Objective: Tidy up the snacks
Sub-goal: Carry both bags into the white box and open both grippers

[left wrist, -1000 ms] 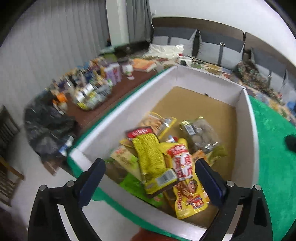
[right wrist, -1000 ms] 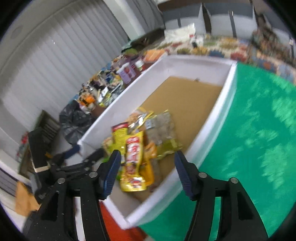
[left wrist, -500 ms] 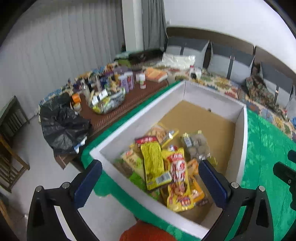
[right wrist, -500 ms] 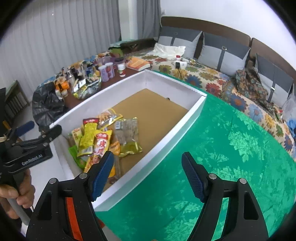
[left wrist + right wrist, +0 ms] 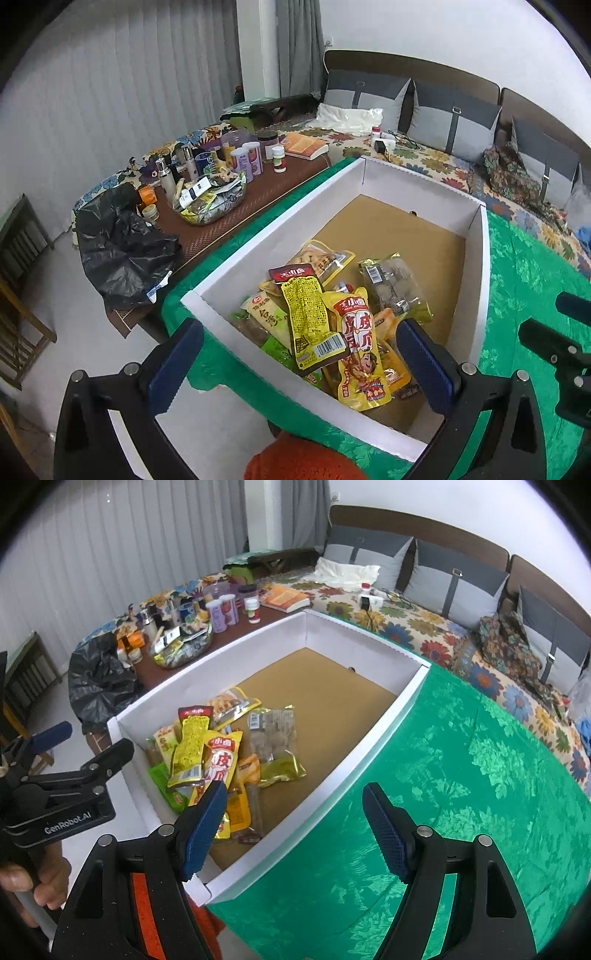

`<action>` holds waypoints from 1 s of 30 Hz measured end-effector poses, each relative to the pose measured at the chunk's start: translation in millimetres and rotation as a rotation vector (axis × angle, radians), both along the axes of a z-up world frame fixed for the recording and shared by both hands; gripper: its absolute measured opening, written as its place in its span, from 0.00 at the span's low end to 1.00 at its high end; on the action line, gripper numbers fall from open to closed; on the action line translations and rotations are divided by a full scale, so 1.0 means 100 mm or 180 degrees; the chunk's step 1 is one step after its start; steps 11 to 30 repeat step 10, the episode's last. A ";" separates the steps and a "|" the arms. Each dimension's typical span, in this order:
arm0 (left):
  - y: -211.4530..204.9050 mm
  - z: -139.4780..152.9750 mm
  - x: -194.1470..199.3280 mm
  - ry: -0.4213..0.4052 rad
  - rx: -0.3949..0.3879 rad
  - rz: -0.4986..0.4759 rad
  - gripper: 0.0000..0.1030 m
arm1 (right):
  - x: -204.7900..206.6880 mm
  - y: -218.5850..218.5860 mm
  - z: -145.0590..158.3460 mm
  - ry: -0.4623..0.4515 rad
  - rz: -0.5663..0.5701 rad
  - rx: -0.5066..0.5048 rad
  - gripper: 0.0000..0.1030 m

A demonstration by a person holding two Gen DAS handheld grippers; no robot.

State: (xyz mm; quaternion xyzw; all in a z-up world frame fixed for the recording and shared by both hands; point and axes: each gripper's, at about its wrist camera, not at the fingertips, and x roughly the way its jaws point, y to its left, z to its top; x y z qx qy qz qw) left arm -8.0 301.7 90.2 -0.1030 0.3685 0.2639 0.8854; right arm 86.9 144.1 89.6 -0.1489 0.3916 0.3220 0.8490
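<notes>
1. The left gripper [image 5: 301, 363] hung above the near end of a large white-walled cardboard box with a brown floor [image 5: 476, 266], its blue-padded fingers [image 5: 175, 363] spread wide with nothing between them; they had just been opening.
2. The right gripper [image 5: 295, 827] hovered over the box's near right wall, its fingers [image 5: 384, 830] also parted and pinching nothing, and its jaws too had just been opening.
3. The snacks lay heaped on the box floor at its near end, ahead of and between the left fingers.
4. On top of the heap lay a long yellow foil packet with black print and a barcode [image 5: 310, 321], tilted, its dark red header pointing away from the fingers.
5. Just beside it, toward the left gripper's right finger, lay a yellow-and-red pouch with large red characters and a cartoon figure [image 5: 360, 350]; part of it lay under the barcode packet's edge.
6. Further from the fingers sat a clear packet of brownish lumps with a gold-green rim [image 5: 395, 288] and a transparent-fronted pouch of pale pieces [image 5: 321, 258].
7. Green and cream packets [image 5: 267, 317] showed at the heap's left side, partly buried.
8. The far half of the box floor was bare.
9. The box stood on a surface covered with a green patterned cloth [image 5: 461, 794].
10. A hand [image 5: 33, 882] held the left gripper's handle, seen at the left edge of the right wrist view.
</notes>
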 end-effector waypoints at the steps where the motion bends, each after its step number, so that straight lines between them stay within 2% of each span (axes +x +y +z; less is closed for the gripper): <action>1: 0.01 0.00 0.00 -0.0001 0.0001 0.0001 1.00 | -0.01 0.01 0.00 -0.0004 0.0008 -0.0003 0.77; 8: 0.05 -0.05 -0.02 -0.0021 -0.0174 -0.0037 1.00 | -0.05 0.08 0.02 -0.0043 0.0039 -0.0019 0.77; 30: 0.02 -0.04 -0.03 -0.0027 -0.0120 -0.0037 1.00 | -0.05 0.10 0.03 -0.0036 0.0041 -0.0014 0.77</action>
